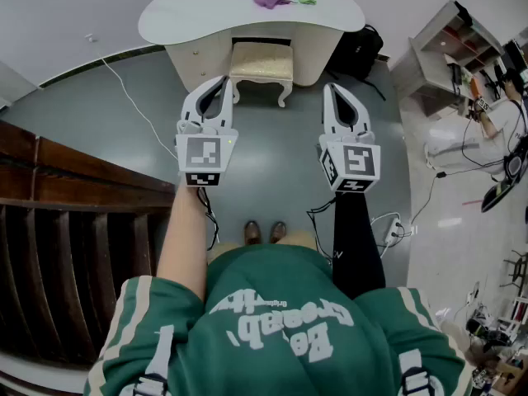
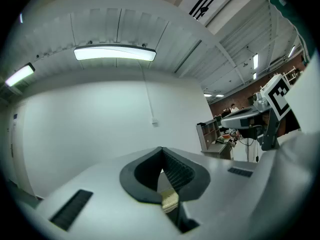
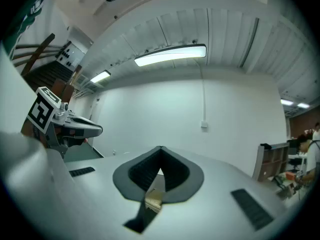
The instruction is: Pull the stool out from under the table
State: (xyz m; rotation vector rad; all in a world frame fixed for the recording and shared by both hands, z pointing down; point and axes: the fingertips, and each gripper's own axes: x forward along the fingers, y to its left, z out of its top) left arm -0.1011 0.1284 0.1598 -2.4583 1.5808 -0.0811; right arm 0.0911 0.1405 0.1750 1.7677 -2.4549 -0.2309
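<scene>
Left gripper [image 1: 221,82] and right gripper [image 1: 331,89] closed, empty; cream cushioned stool [image 1: 261,62] half under white table [image 1: 198,11].

Open grey floor [image 1: 272,167] from shoes [image 1: 264,233] up to stool [image 1: 261,63]: clear straight run in. Stool tucked partway under table [image 1: 181,15]; front edge and front legs exposed, back of seat under the overhanging top. Table's side cabinets close on both flanks of seat, tight there. Black bag [image 1: 359,49] against right cabinet. Wooden railing [image 1: 74,180] walling off left. White cable [image 1: 130,101] trailing over floor at left; power strip [image 1: 394,231] and cords at right. Shelf unit [image 1: 450,40] far right, well apart.
</scene>
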